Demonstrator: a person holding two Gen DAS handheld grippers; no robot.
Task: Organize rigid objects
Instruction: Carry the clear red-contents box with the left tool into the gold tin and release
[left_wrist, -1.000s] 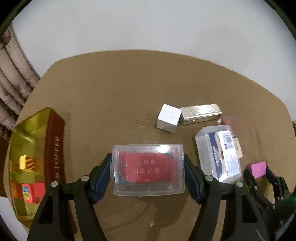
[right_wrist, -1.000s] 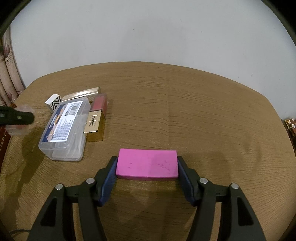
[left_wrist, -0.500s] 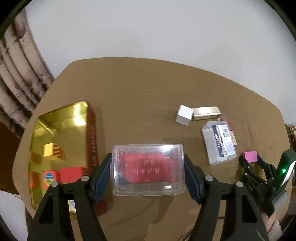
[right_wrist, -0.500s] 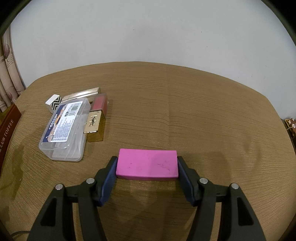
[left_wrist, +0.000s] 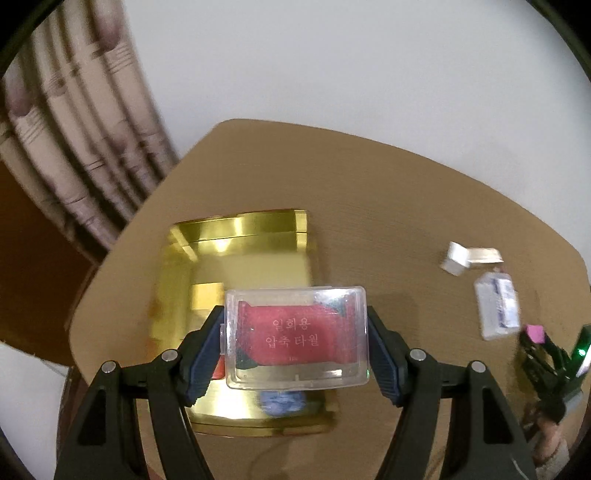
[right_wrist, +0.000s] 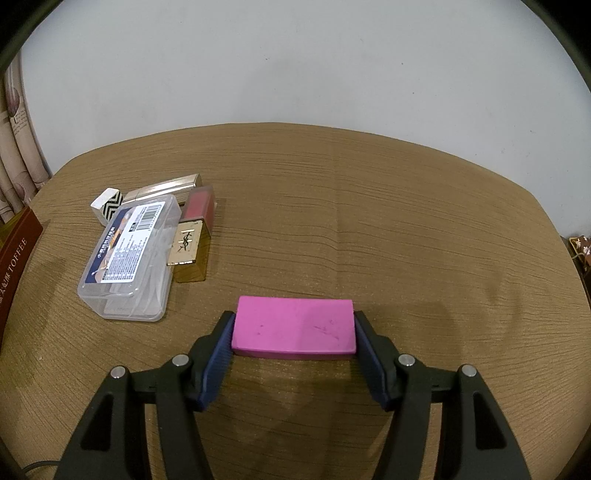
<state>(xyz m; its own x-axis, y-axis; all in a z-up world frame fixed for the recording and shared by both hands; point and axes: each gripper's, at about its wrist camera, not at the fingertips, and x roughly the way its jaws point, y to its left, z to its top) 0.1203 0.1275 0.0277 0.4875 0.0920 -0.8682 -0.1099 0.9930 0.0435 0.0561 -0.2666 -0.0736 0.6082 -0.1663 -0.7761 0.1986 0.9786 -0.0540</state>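
My left gripper (left_wrist: 295, 338) is shut on a clear plastic case with a red insert (left_wrist: 297, 338) and holds it in the air above the open gold tin (left_wrist: 240, 258). My right gripper (right_wrist: 294, 328) is shut on a pink block (right_wrist: 294, 328) just above the table; it also shows in the left wrist view (left_wrist: 535, 334). On the table lie a clear labelled box (right_wrist: 131, 254), a gold-capped lipstick (right_wrist: 192, 236), a gold bar-shaped case (right_wrist: 162, 190) and a small zigzag-patterned block (right_wrist: 109, 201).
The gold tin holds a blue item (left_wrist: 282, 402) and a red item, partly hidden by the case. Its brown side (right_wrist: 14, 254) shows at the left edge of the right wrist view. Curtains (left_wrist: 74, 140) hang left of the brown cloth-covered table (right_wrist: 369, 221).
My left gripper has risen and moved left with the clear case, from beside the loose items to above the gold tin. My right gripper has stayed still with the pink block.
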